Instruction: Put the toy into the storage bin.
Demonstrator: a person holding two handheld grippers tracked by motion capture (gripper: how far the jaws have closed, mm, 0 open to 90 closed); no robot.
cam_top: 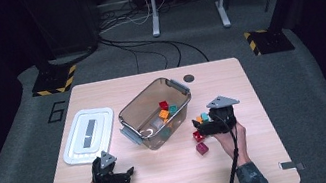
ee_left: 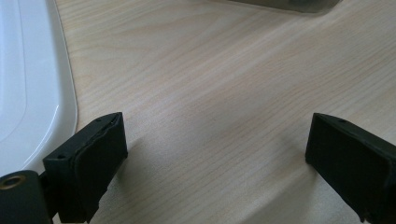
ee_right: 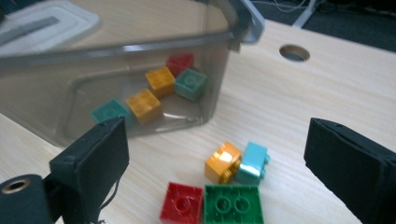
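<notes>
— Loose bricks? Where?
— On the table (cam_top: 176,175), just right of the clear box (cam_top: 130,111), under the right hand-held gripper (ee_right: 215,154). From the right gripper view: orange brick (ee_right: 223,162) touching a light blue brick (ee_right: 252,161), and nearer the camera a red brick (ee_right: 181,203) side by side with a green brick (ee_right: 232,204). From the high view, also a dark red brick (cam_top: 202,148) lying a little apart, nearer the table's front edge.
— Right hand-held gripper: clamped on anything?
— No. Jaws wide apart, nothing between them but the bricks below. Hovering just above the group, beside the box's right wall.
— Inside the box?
— More bricks seen through the wall: two orange, two green or teal, one red at the back, clustered toward the right end. Grey handles on both short ends.
— And the left hand-held gripper (ee_left: 215,144)?
— Near the front left of the table, well apart from the bricks. Jaws spread wide, bare wood between them, holding nothing.
— Anything beside it?
— White lid (cam_top: 88,135) flat on the table, left of the box; rounded edge visible at the left of the left gripper view, just beside the left jaw.
— Further out?
— Round hole (cam_top: 189,77) in the tabletop behind the box.
</notes>
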